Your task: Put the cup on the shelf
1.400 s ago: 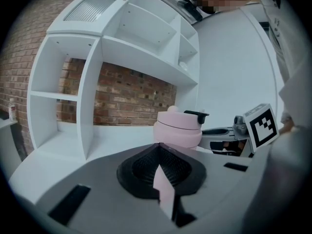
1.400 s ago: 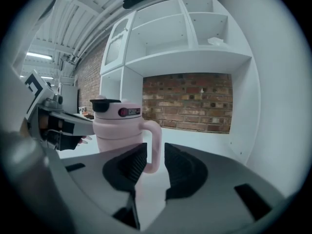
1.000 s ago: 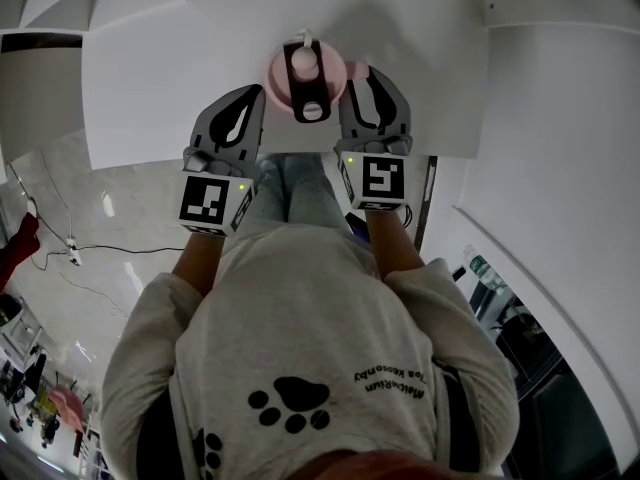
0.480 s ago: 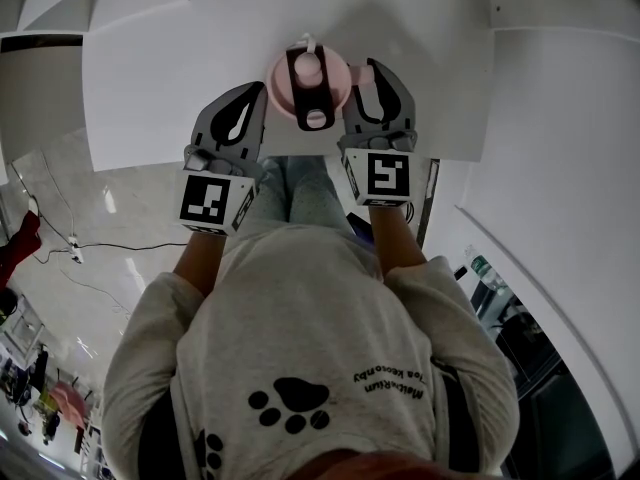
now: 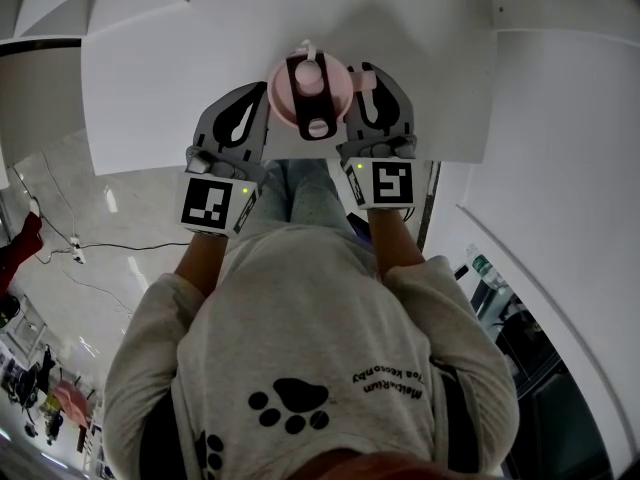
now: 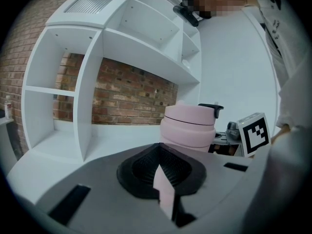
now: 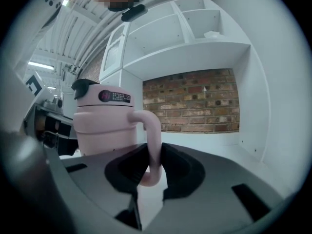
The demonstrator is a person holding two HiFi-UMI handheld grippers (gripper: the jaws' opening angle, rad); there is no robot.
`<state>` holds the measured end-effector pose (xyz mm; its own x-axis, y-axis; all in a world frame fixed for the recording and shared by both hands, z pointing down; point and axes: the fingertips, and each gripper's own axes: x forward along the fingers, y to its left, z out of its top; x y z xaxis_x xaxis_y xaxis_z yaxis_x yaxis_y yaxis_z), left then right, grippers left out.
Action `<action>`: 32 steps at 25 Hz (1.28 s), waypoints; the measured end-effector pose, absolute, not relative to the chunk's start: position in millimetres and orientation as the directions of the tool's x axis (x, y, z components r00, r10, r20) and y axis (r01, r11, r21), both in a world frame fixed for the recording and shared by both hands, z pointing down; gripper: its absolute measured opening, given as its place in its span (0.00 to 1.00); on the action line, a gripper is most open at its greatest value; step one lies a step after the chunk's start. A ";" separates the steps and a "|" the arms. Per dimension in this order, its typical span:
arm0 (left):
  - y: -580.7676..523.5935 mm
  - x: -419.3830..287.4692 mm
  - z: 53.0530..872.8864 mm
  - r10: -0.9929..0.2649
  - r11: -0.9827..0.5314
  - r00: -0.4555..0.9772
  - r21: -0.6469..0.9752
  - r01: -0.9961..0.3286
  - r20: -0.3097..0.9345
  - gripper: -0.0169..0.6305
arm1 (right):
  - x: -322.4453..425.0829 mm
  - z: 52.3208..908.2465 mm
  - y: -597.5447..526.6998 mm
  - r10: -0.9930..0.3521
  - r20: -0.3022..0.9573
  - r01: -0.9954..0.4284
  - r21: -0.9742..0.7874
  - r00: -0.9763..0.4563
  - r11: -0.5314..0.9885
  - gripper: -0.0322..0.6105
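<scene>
Jaws of the right gripper (image 7: 152,173) have just been closing since a second ago and now pinch the upright handle (image 7: 155,140) of the pink cup (image 7: 105,126); the left gripper (image 6: 163,179), shut and empty, stands just beside it.

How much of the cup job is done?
Nothing finished: the pink cup stands on the white bottom ledge. In hand: the right hand-held gripper has just been closing its jaws on the handle. Still to do: lift it onto a shelf.

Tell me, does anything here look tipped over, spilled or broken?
Nothing stands out. The pink cup stands upright on the white shelf, and no spill or damage is visible in any view.
</scene>
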<state>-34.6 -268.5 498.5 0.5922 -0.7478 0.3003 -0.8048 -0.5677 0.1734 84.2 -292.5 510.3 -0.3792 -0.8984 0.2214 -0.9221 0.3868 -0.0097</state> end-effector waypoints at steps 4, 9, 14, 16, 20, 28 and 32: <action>-268.6 -34.4 496.6 -0.747 -0.572 0.598 0.176 -0.801 0.291 0.04 | 86.2 509.7 -292.2 -0.914 0.191 -0.933 -0.083 -0.359 0.350 0.18; -265.3 -35.6 497.6 -0.733 -0.597 0.620 0.172 -0.783 0.280 0.04 | 86.4 512.0 -291.6 -0.915 0.183 -0.932 -0.128 -0.359 0.340 0.19; -254.3 -36.0 501.0 -0.669 -0.669 0.691 0.183 -0.720 0.274 0.17 | 87.4 514.3 -289.4 -0.919 0.188 -0.933 -0.171 -0.347 0.317 0.19; -250.1 -36.2 502.1 -0.634 -0.703 0.726 0.192 -0.684 0.265 0.30 | 88.2 515.6 -289.3 -0.921 0.188 -0.935 -0.172 -0.341 0.311 0.19; -239.4 -30.5 499.1 -0.562 -0.776 0.790 0.174 -0.606 0.244 0.36 | 91.3 508.9 -289.3 -0.924 0.181 -0.938 -0.153 -0.337 0.312 0.19; -236.6 -18.5 490.7 -0.468 -0.854 0.855 0.134 -0.502 0.223 0.44 | 88.4 482.6 -295.5 -0.927 0.155 -0.935 -0.161 -0.341 0.316 0.19; -240.7 -9.7 479.3 -0.448 -0.874 0.869 0.102 -0.475 0.210 0.46 | 89.8 465.1 -291.9 -0.925 0.145 -0.931 -0.162 -0.351 0.328 0.19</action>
